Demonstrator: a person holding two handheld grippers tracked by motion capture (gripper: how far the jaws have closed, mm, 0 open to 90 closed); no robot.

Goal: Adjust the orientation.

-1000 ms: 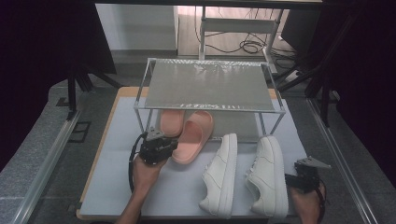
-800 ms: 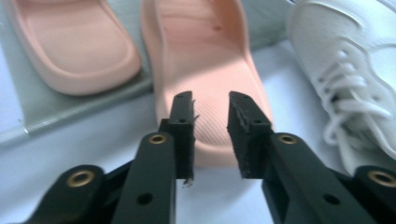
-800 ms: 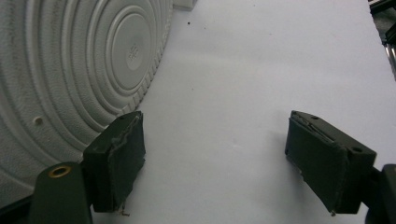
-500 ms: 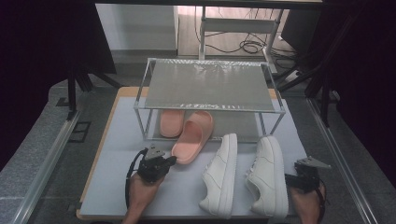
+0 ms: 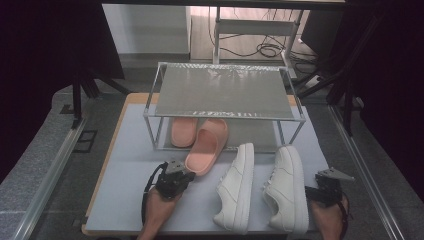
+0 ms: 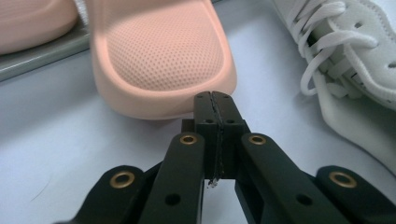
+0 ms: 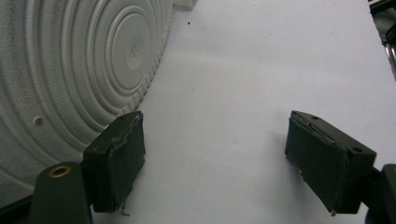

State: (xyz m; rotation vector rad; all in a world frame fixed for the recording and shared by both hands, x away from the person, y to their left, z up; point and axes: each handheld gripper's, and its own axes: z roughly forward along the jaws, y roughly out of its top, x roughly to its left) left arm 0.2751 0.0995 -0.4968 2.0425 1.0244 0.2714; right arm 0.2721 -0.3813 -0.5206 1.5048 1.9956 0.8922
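Fingers (image 6: 205,114) of the left gripper (image 5: 172,177) have just closed empty, tips just short of the pink slipper (image 5: 206,147) lying half out of the rack (image 5: 225,90); right gripper (image 5: 325,192) waits wide open beside the white sneakers (image 5: 287,187), unracked.

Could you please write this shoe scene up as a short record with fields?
surface: pale mat
rack: metal shelf at the back of the mat
slippers: one under the rack, one sticking out in front
sneakers: white pair on the mat
left gripper: shut, empty, tip at the front slipper's heel
right gripper: open, empty, beside a sneaker sole
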